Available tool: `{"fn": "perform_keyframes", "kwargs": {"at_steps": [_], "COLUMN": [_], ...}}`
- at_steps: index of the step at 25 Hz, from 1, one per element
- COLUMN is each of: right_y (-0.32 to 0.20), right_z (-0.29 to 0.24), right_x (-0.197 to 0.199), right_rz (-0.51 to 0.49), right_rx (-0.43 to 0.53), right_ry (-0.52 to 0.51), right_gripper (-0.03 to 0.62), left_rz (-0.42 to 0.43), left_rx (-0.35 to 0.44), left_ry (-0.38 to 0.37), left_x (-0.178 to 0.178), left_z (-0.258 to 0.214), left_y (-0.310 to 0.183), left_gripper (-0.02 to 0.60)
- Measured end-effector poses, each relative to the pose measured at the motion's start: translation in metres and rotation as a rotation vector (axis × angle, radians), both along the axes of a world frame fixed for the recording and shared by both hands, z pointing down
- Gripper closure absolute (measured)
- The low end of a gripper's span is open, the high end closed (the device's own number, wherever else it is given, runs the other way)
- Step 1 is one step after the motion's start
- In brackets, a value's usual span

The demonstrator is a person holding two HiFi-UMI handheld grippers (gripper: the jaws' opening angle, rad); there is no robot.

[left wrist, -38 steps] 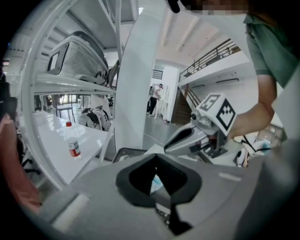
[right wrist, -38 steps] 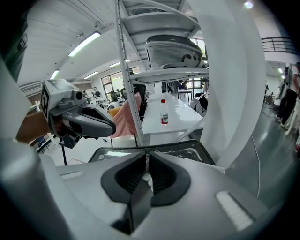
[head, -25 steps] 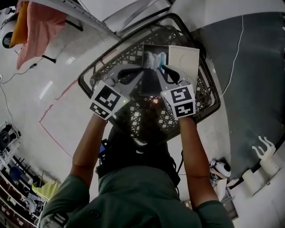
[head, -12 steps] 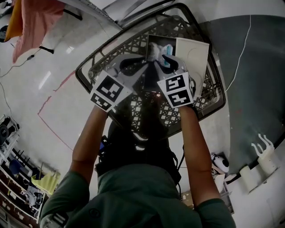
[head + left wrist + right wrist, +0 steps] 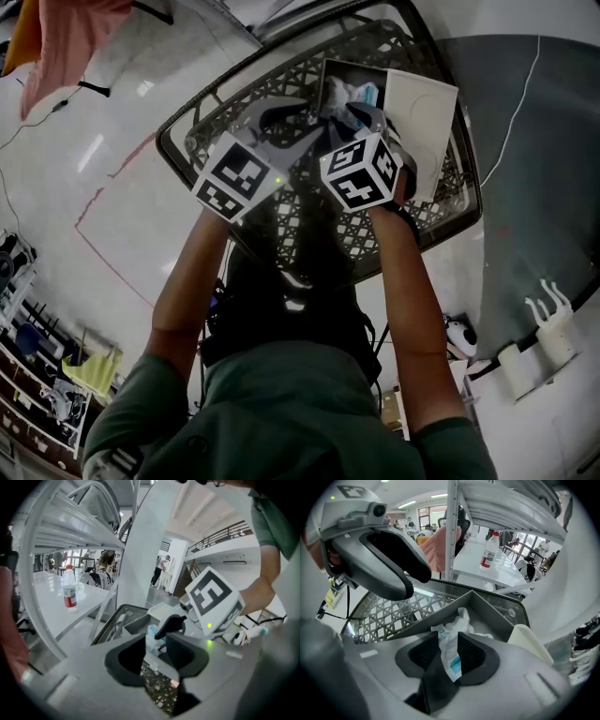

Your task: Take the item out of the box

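Observation:
A dark open box (image 5: 336, 77) stands in a grey lattice basket (image 5: 178, 142), its white lid (image 5: 424, 105) lying beside it. A crumpled white and blue packet (image 5: 451, 645) sticks up from the box (image 5: 490, 607). My right gripper (image 5: 449, 654) is at the box with the packet loose between its jaws, which are opening. My left gripper (image 5: 154, 652) is over the basket just left of the box, jaws opening, nothing between them. The packet (image 5: 152, 638) shows just past its jaws, beside one of the right gripper's fingers (image 5: 169, 623).
The basket (image 5: 389, 613) sits under a white metal rack with a tabletop that carries a water bottle (image 5: 489, 550). A pink cloth (image 5: 66, 42) hangs at the far left. People stand far off in the hall.
Both grippers have moved forward toward the box, and the right one has turned inward over it. The left gripper's jaws have spread apart.

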State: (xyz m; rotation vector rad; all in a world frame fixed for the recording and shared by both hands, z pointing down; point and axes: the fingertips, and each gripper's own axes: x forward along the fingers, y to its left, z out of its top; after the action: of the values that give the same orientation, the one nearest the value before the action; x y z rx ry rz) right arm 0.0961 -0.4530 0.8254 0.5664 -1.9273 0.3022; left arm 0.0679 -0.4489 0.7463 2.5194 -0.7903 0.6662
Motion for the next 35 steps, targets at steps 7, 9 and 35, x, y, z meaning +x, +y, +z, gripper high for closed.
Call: {"fn": "perform_keyframes", "kwargs": {"at_steps": [7, 9, 35], "right_y": [0.001, 0.000, 0.006], "right_z": [0.013, 0.014, -0.093], "right_x": [0.004, 0.005, 0.022], "right_rz": [-0.017, -0.021, 0.158], "right_rx": [0.001, 0.008, 0.066], "right_ry": [0.152, 0.176, -0.073], "right_gripper": [0.515, 0.537, 0.583], "left_rz": [-0.013, -0.016, 0.039], "left_rx": [-0.001, 0.000, 0.101], "left_ry": [0.010, 0.011, 0.016], "left_x": [-0.006, -0.007, -0.007], "left_z": [0.002, 0.002, -0.088], "left_y": [0.002, 0.003, 0.015], "left_gripper": [0.448, 0.448, 0.469]}}
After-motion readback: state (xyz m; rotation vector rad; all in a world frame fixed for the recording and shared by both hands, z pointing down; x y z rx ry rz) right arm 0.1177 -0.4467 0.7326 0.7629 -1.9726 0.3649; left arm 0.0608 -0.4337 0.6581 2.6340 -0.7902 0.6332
